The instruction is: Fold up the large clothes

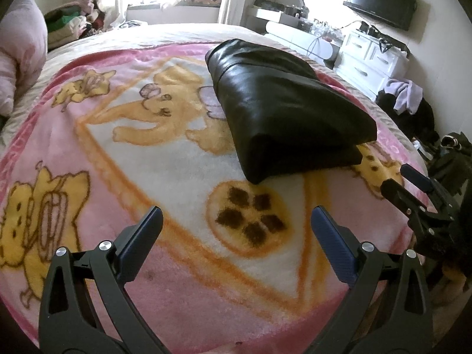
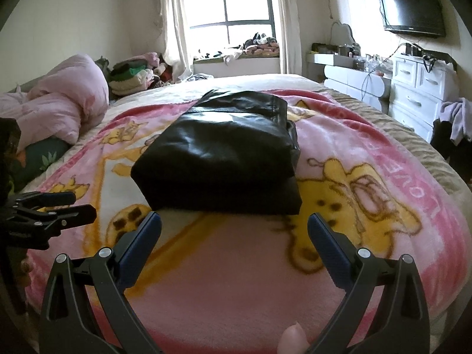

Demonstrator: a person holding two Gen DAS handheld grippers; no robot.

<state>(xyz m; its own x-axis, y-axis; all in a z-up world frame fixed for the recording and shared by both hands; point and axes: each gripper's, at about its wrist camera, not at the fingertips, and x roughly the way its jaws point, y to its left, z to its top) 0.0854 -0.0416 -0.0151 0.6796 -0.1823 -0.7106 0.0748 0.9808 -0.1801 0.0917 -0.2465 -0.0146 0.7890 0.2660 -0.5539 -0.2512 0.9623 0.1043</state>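
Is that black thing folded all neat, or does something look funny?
Mostly neat. The black garment lies folded on the pink blanket, but at its far end a flap pokes out past the bundle, and one side edge bulges. Both grippers, left and right, are open and apart from it.

- Left gripper [image 1: 236,224] is wide open, both blue-padded fingers [image 1: 143,233] spread far apart and holding nothing.
- Right gripper [image 2: 234,230] is spread just as wide, also with nothing between its fingers.
- From the left wrist camera, the right gripper shows at the right edge, pointing up-left.
- A fingertip [image 2: 292,339] peeks in at the bottom of the right wrist view.
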